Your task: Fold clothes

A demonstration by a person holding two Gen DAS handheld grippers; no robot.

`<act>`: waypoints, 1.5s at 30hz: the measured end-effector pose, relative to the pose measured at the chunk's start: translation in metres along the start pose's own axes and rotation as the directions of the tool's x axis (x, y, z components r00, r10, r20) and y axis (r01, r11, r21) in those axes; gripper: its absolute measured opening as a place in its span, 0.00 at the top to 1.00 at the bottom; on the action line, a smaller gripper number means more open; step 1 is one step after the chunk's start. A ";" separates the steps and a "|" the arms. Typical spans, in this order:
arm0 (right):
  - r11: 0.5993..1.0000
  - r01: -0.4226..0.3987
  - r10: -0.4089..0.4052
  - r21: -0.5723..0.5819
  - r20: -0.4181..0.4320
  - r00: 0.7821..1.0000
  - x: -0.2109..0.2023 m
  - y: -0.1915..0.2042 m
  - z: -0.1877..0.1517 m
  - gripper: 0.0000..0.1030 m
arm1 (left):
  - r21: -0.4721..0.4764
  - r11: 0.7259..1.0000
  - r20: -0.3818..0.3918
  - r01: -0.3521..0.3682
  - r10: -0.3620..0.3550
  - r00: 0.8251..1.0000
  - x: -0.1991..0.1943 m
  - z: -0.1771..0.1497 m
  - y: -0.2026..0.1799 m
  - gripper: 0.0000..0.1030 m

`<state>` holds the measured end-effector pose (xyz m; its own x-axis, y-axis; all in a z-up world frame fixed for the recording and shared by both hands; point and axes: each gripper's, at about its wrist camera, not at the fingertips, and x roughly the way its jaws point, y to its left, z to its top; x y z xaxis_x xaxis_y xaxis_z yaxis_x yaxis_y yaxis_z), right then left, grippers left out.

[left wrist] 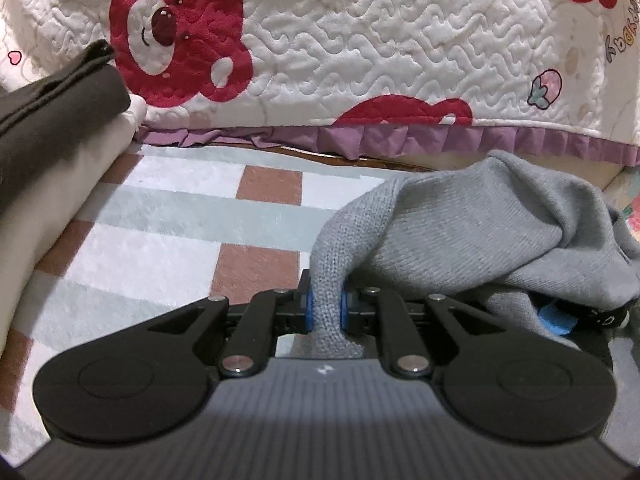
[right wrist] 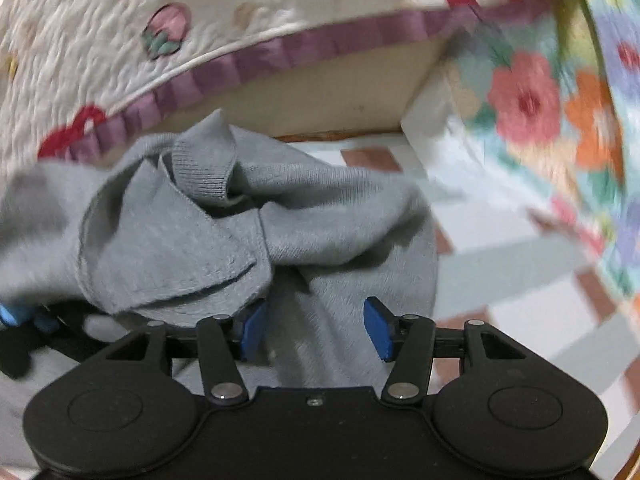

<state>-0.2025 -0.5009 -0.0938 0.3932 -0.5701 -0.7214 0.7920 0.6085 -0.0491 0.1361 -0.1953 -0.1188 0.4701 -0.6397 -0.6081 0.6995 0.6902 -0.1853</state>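
A grey knitted sweater (left wrist: 472, 232) lies bunched on the checked rug, to the right in the left wrist view. My left gripper (left wrist: 326, 306) is shut on a fold of the sweater, and the cloth runs up between its blue pads (left wrist: 308, 308). In the right wrist view the same sweater (right wrist: 224, 236) is crumpled in front, with its ribbed cuff or collar sticking up. My right gripper (right wrist: 316, 328) is open, blue pads (right wrist: 380, 328) wide apart, with sweater cloth lying in the gap between them. The right wrist view is blurred by motion.
A checked rug (left wrist: 180, 216) of white, pale green and brown squares covers the floor. A quilted cover with red bears and a purple frill (left wrist: 320, 60) hangs behind. Folded dark and cream clothes (left wrist: 52, 128) are stacked at left. A floral cloth (right wrist: 560, 120) hangs at right.
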 end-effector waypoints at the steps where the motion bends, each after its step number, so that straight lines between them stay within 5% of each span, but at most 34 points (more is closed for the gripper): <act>1: 1.000 0.010 -0.010 -0.027 0.004 1.000 0.001 0.001 0.004 0.43 | -0.011 1.000 -0.005 0.011 -0.011 1.000 0.001 -0.001 0.002 0.88; 4: 0.999 0.006 -0.006 -0.052 -0.006 1.000 0.008 0.000 0.020 0.41 | -0.050 0.998 -0.030 0.050 -0.051 0.998 0.004 -0.003 0.006 0.88; 9: 0.986 -0.125 0.135 0.109 -0.086 0.987 0.016 -0.014 0.064 0.41 | -0.052 0.997 -0.046 0.057 -0.059 0.997 0.009 -0.003 0.002 0.88; 12: 0.912 -0.258 0.306 0.319 -0.110 0.946 0.007 -0.041 0.107 0.41 | -0.041 0.999 -0.051 0.031 -0.033 0.998 0.014 -0.002 0.000 0.88; 14: 0.824 -0.301 0.403 0.480 -0.124 0.907 0.001 -0.074 0.141 0.41 | -0.023 1.000 -0.063 0.010 -0.012 0.998 0.017 -0.004 -0.001 0.88; 15: 0.803 -0.293 0.409 0.519 -0.123 0.904 -0.006 -0.091 0.153 0.41 | -0.013 1.000 -0.077 0.004 -0.005 0.997 0.019 -0.005 -0.001 0.88; 22: 0.770 -0.136 0.265 0.623 -0.118 0.957 -0.073 -0.210 0.204 0.41 | 0.027 0.999 -0.116 0.022 -0.019 0.993 0.017 -0.017 0.000 0.87; 25: 0.921 -0.087 0.147 0.380 -0.131 0.981 -0.086 -0.212 0.197 0.41 | 0.033 0.999 -0.096 0.032 -0.028 0.995 0.015 -0.017 -0.001 0.87; 28: 0.993 -0.070 0.081 0.100 -0.109 0.991 -0.074 -0.184 0.154 0.41 | 0.038 0.999 -0.101 0.029 -0.025 0.995 0.017 -0.019 0.000 0.87; 30: 0.997 -0.079 0.077 -0.017 -0.081 0.994 -0.055 -0.165 0.121 0.41 | -0.007 0.999 -0.134 0.049 -0.050 0.990 0.020 -0.016 0.003 0.81; 33: 0.994 -0.111 0.109 -0.024 -0.062 0.992 -0.014 -0.142 0.086 0.42 | -0.054 0.994 -0.138 0.098 -0.105 0.985 0.023 -0.009 0.005 0.62; 36: 0.987 -0.163 0.162 -0.006 -0.023 0.986 0.013 -0.118 0.065 0.42 | -0.051 0.995 -0.133 0.086 -0.093 0.987 0.033 -0.008 0.004 0.62; 39: 0.977 -0.208 0.208 -0.043 0.005 0.978 0.028 -0.095 0.053 0.42 | -0.038 0.998 -0.122 0.047 -0.051 0.991 0.043 -0.009 0.004 0.77; 42: 0.985 -0.164 0.165 -0.055 0.011 0.986 0.045 -0.089 0.050 0.36 | 0.015 1.000 -0.126 -0.010 0.012 0.992 0.041 -0.003 -0.001 0.96; 45: 0.989 -0.141 0.141 0.040 -0.001 0.990 0.068 -0.096 0.048 0.30 | 0.109 0.990 -0.107 -0.094 0.106 0.989 0.032 0.007 -0.013 0.95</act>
<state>-0.2296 -0.6246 -0.1046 0.5009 -0.4777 -0.7217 0.7468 0.6601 0.0813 0.1461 -0.2270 -0.1305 0.4810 -0.5229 -0.7037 0.7064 0.7066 -0.0422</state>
